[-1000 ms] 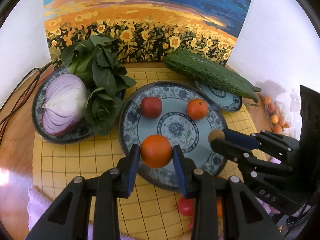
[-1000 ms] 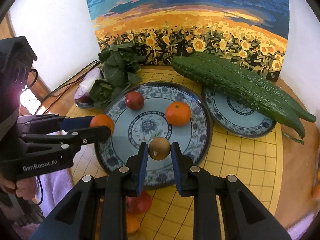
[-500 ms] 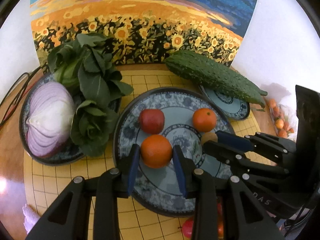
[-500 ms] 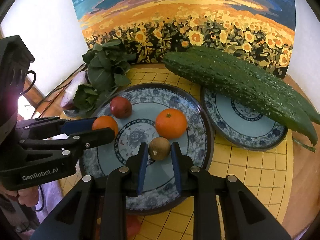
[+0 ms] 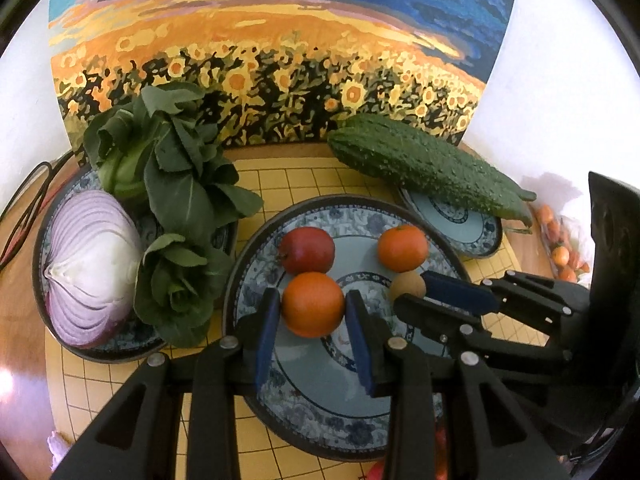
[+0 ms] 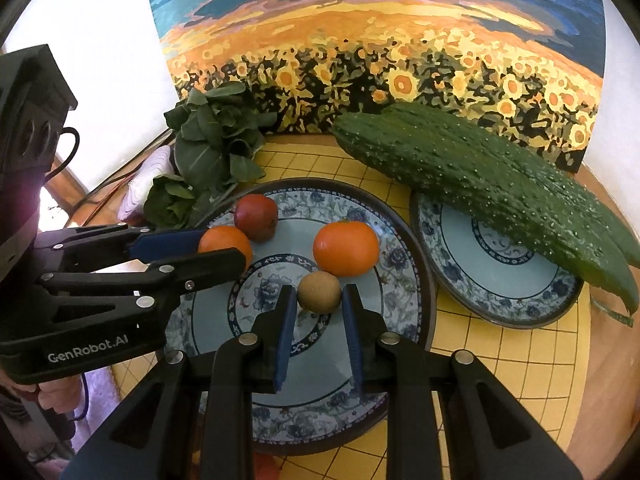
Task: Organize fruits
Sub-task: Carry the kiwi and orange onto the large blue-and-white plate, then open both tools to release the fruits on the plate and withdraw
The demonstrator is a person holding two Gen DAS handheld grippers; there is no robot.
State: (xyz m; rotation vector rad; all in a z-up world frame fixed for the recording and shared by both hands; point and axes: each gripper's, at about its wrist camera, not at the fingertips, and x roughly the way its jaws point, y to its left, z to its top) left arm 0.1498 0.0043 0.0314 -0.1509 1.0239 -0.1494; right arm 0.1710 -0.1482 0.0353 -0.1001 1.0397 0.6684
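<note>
The left gripper (image 5: 312, 312) pinches a round, firm orange (image 5: 312, 305) across its middle, while the right gripper (image 6: 318, 300) clamps a small, light brown kiwi (image 6: 319, 291) at six o'clock over the blue-patterned ceramic plate (image 6: 404, 240).

Your left gripper (image 5: 312, 330) and right gripper (image 6: 314, 316) were matte black, angular frames with silver screw heads at the joints and blue pads (image 6: 286, 338) lining the fingers. The left one's body carried white "GenRobot.AI" lettering (a black cable trailed behind it).
</note>
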